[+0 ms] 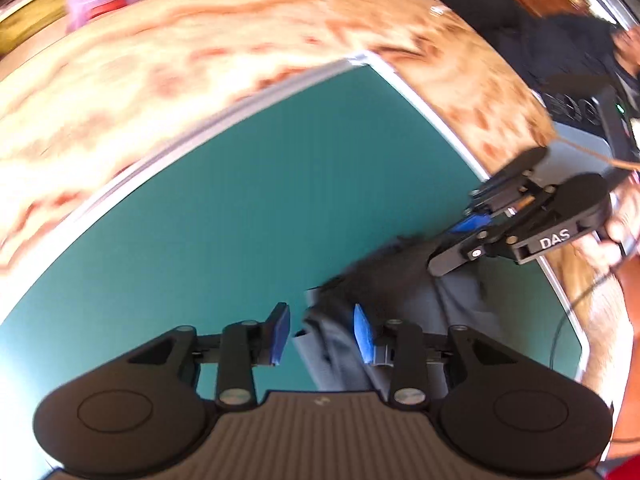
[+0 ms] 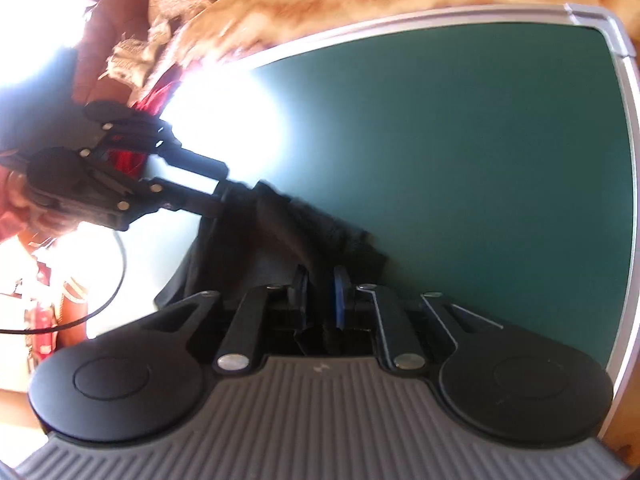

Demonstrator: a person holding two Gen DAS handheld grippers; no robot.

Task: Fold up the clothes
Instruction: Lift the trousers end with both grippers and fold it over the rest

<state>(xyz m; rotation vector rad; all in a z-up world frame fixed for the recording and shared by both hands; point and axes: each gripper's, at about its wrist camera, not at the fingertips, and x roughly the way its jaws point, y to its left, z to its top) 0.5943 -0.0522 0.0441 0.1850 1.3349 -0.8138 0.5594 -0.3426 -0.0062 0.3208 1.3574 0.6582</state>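
In the left wrist view the left gripper (image 1: 320, 330) fills the bottom of the frame with its 2 blue pads (image 1: 280, 334) standing wide apart; a fold of the dark grey garment (image 1: 400, 280) lies between and behind them, with the right pad against the cloth and the left pad over bare green mat (image 1: 208, 208), so nothing is pinched there. The garment sits in the lower right of that frame, bunched and rumpled, with a fuzzy black edge along its upper side and smoother grey cloth running down toward the bottom edge. At right centre the right gripper (image 1: 468, 226) reaches in from the right, held by a hand (image 1: 612, 228) at the frame's edge, and its tips meet the upper corner of the garment; the body is marked DAS. In the right wrist view the right gripper (image 2: 322, 296) has its jaws drawn narrow with dark cloth pinched between them, and the garment (image 2: 280, 236) runs from there up toward the left centre of the frame. There the left gripper (image 2: 222, 186) comes in from the left, its 2 black fingers apart at the garment's edge. The mat has a pale silver border (image 2: 628, 92) and lies on a marbled orange and cream tabletop (image 1: 200, 40). Strong glare washes out the upper left of the right wrist view.
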